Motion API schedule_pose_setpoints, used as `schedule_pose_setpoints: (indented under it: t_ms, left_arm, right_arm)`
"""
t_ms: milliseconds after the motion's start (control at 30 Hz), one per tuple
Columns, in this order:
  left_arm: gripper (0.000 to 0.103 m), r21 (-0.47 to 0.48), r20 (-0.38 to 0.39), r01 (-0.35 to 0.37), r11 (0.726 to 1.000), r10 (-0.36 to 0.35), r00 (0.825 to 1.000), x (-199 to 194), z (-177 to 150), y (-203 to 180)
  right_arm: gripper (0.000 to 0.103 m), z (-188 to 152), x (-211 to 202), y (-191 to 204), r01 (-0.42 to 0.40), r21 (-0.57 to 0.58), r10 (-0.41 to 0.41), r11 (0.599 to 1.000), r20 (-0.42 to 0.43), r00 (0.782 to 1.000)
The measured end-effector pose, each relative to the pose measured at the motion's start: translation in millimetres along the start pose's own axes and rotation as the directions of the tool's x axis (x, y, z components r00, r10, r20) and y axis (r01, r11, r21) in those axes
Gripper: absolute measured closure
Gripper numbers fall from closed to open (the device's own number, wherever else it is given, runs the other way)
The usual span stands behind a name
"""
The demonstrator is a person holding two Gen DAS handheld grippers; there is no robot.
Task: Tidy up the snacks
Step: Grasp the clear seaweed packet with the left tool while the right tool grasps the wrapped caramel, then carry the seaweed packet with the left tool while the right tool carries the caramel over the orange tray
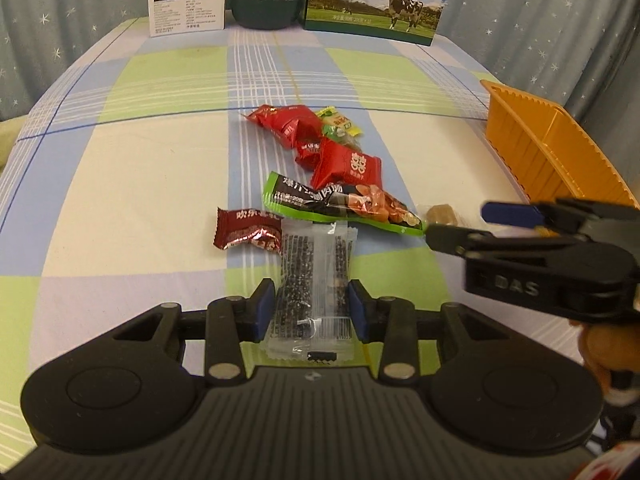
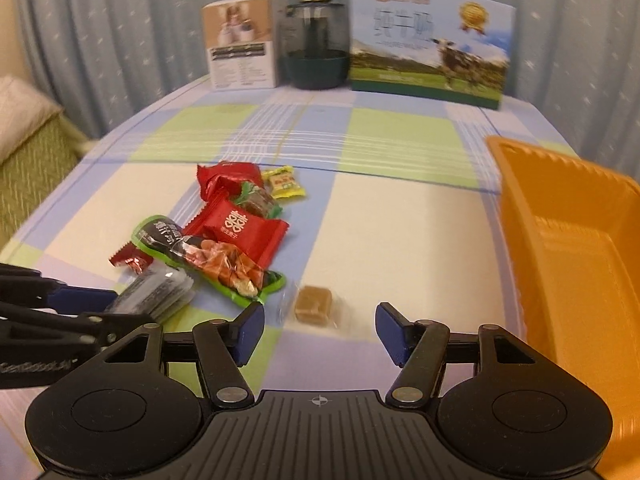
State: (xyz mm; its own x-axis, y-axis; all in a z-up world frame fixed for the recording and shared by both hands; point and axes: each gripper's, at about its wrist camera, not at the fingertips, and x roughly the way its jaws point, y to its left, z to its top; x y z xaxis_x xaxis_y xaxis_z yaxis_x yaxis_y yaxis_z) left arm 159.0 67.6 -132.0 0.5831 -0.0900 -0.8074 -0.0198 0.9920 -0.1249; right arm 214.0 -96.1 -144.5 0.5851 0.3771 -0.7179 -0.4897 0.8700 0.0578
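A pile of snacks lies mid-table: red packets (image 1: 345,165) (image 2: 240,226), a green sausage pack (image 1: 340,204) (image 2: 216,264), a dark red candy (image 1: 248,232) and a yellow candy (image 2: 284,182). My left gripper (image 1: 312,306) is shut on a clear sesame bar packet (image 1: 312,276) (image 2: 156,294). My right gripper (image 2: 320,330) (image 1: 460,222) is open, its fingers on either side of a brown wrapped candy (image 2: 314,306) (image 1: 442,214) lying on the cloth. An orange basket (image 1: 552,152) (image 2: 568,248) stands at the right.
A white box (image 2: 242,42), a dark jar (image 2: 316,46) and a milk carton box (image 2: 428,40) stand along the far edge. The table has a checked cloth (image 2: 400,220). Curtains hang behind.
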Motion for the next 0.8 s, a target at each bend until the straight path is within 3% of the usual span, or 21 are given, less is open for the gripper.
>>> schedule_pose_setpoints:
  t_ms: [100,167,367,667,800]
  left_arm:
    - [0.067,-0.007,0.003,0.001,1.000,-0.001,1.000,-0.5,-0.4,0.2]
    - [0.067,-0.007,0.004,-0.001,1.000,0.001,1.000,-0.4,-1.1,-0.9]
    - [0.062,0.005,0.007,-0.005,1.000,0.005,1.000,1.0,-2.1,-2.9]
    - [0.058,0.041,0.020,-0.025,0.999,0.024,1.000,3.4,-2.6,-12.5]
    - [0.067,0.074,0.026,-0.047,0.996,0.045,0.999,3.4,-5.0,-16.5]
  right_arm:
    - [0.042,2.5,10.1,-1.9,0.001,-0.012,-0.001,1.000,-0.005,1.000]
    - [0.053,1.9,15.0,-2.2,-0.007,-0.020,0.007,1.000,-0.009,1.000]
    - [0.066,-4.1,10.2,3.7,-0.022,-0.030,0.022,0.999,0.011,1.000]
    - [0.068,-21.1,-15.4,8.0,0.010,0.011,-0.010,1.000,0.027,1.000]
    - [0.068,-28.0,-31.2,9.3,0.029,0.043,-0.030,0.999,0.031,0.999]
